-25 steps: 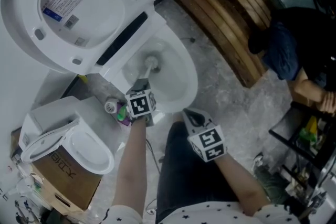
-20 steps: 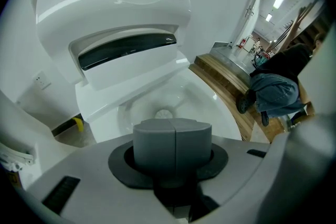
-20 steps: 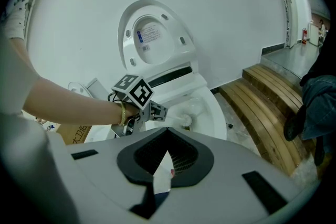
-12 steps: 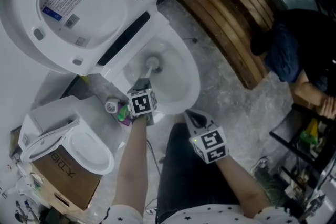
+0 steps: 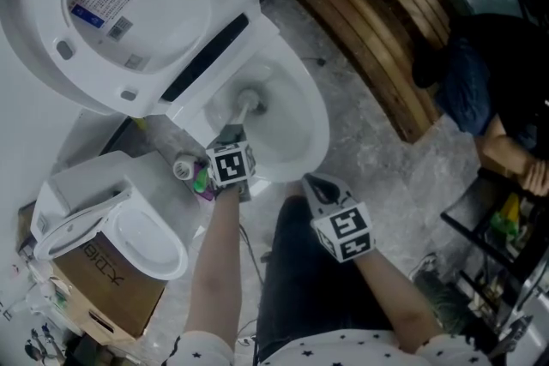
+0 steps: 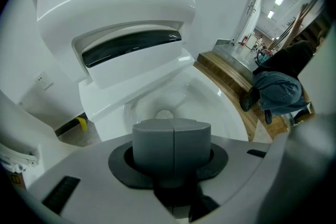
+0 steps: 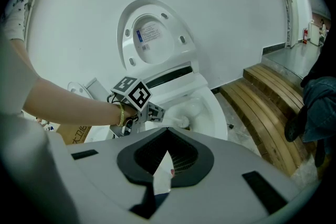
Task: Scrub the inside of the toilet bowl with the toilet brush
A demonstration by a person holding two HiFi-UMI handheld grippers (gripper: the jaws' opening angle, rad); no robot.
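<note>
The white toilet bowl (image 5: 296,129) stands with its lid (image 5: 120,9) raised. The toilet brush head (image 5: 248,104) rests inside the bowl near the drain. My left gripper (image 5: 232,136) hangs over the bowl's near rim, shut on the brush's grey handle (image 6: 171,140); past the handle the brush head (image 6: 165,113) shows in the left gripper view. My right gripper (image 5: 314,183) hovers shut and holding nothing just outside the bowl's front right rim. In the right gripper view, that gripper (image 7: 167,139) looks toward the left gripper (image 7: 152,112) and the bowl (image 7: 206,110).
A wooden stepped platform (image 5: 382,26) runs to the right of the toilet. A person in dark clothes (image 5: 480,81) sits at the far right near a rack (image 5: 502,249). On the left, a white seat unit (image 5: 120,231) lies on a cardboard box (image 5: 111,296), with a small bottle (image 5: 183,170) beside it.
Almost nothing has moved: the left gripper keeps the brush in the same spot in the bowl, and the head view has shifted slightly.
</note>
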